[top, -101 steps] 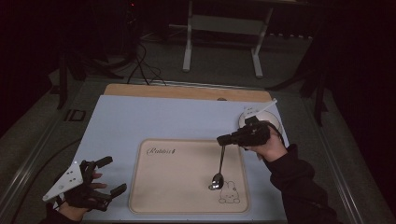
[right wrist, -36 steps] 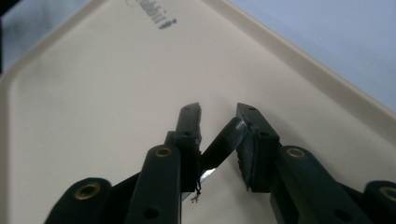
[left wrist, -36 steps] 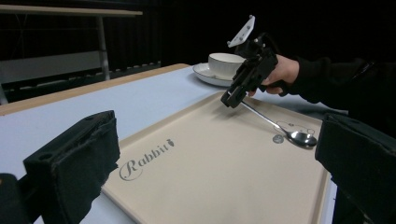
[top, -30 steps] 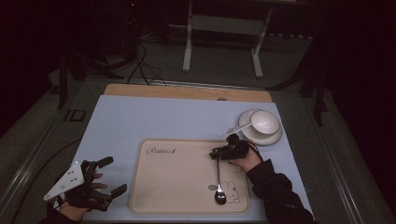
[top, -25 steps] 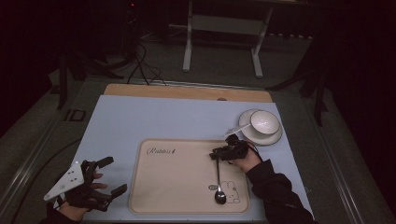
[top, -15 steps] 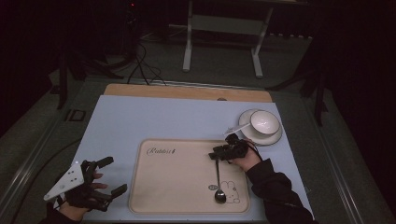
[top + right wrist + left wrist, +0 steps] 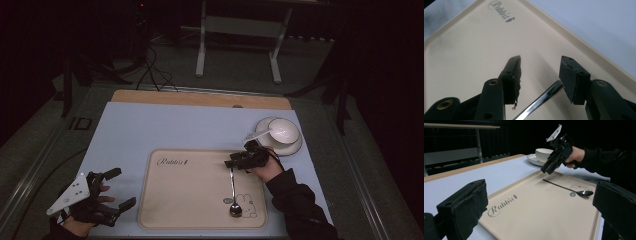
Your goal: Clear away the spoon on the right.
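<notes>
A metal spoon (image 7: 232,189) lies flat on the beige tray (image 7: 190,192), its bowl toward the tray's near right corner by a rabbit drawing. My right gripper (image 7: 231,164) hovers low over the far end of the handle. In the right gripper view it (image 7: 540,67) is open, with the spoon handle (image 7: 541,101) lying on the tray (image 7: 474,50) between and below the jaws, touching neither. My left gripper (image 7: 125,187) rests open at the table's near left, off the tray. Its own view (image 7: 540,207) looks across the tray (image 7: 536,220) at the spoon (image 7: 571,190) and the right gripper (image 7: 549,168).
A white cup on a saucer (image 7: 295,147) stands just right of the tray's far right corner, close behind the right hand; the cup (image 7: 544,153) also appears in the left gripper view. A pale blue mat (image 7: 165,125) covers the table. A metal stand (image 7: 240,30) is on the floor beyond.
3.4 s ago the right gripper carried the spoon higher and farther right. It has come down and left, and the spoon now lies on the tray. Over the last second almost nothing moved.
</notes>
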`<state>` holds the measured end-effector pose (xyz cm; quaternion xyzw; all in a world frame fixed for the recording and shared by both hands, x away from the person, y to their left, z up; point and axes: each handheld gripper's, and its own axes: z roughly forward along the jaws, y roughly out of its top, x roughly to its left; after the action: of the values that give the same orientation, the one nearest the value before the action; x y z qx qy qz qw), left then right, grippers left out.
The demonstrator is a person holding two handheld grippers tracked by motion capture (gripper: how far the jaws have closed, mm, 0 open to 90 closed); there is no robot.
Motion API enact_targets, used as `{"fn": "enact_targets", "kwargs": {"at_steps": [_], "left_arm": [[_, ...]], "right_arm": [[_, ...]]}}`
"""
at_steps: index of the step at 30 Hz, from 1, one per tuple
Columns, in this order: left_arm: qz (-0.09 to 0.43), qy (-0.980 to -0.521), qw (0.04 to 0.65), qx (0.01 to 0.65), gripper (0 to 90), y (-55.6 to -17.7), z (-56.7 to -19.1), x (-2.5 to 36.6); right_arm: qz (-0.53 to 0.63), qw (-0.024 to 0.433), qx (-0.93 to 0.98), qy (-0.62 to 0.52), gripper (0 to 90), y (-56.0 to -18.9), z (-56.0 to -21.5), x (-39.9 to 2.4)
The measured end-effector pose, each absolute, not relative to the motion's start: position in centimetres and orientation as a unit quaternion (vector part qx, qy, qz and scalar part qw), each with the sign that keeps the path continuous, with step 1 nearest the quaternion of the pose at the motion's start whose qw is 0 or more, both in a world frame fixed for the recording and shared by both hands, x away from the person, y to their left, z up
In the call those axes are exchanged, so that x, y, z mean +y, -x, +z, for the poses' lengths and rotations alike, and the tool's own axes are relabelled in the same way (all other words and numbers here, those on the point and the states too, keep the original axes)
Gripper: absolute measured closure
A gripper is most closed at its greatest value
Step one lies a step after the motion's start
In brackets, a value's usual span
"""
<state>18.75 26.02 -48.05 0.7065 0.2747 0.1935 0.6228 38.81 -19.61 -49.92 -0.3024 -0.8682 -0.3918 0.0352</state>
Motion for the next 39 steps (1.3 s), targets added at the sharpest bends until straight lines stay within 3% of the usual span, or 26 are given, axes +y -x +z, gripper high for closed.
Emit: {"fn": "enact_targets", "kwargs": {"at_steps": [3,13,18,23,39], "left_arm": [[0.194,-0.707,0.623,0.274,0.0,-18.7,-48.0,26.0],[0.193,-0.706,0.624,0.274,0.0,-18.7,-48.0,26.0],[0.192,-0.705,0.625,0.274,0.0,-18.7,-48.0,26.0],[0.190,-0.704,0.627,0.274,0.0,-18.7,-48.0,26.1],[0.192,-0.706,0.624,0.273,0.0,-18.7,-48.0,26.0]], "right_arm": [[-0.393,0.032,-0.869,0.298,50.4,-38.2,-49.3,-19.6],[-0.390,0.004,-0.866,0.314,34.2,-35.8,-47.5,-19.7],[-0.405,0.000,-0.857,0.319,20.6,-35.0,-46.7,-20.4],[-0.424,-0.016,-0.833,0.356,13.9,-34.0,-45.8,-21.7],[-0.445,-0.085,-0.805,0.383,14.2,-28.7,-44.9,-24.9]]}}
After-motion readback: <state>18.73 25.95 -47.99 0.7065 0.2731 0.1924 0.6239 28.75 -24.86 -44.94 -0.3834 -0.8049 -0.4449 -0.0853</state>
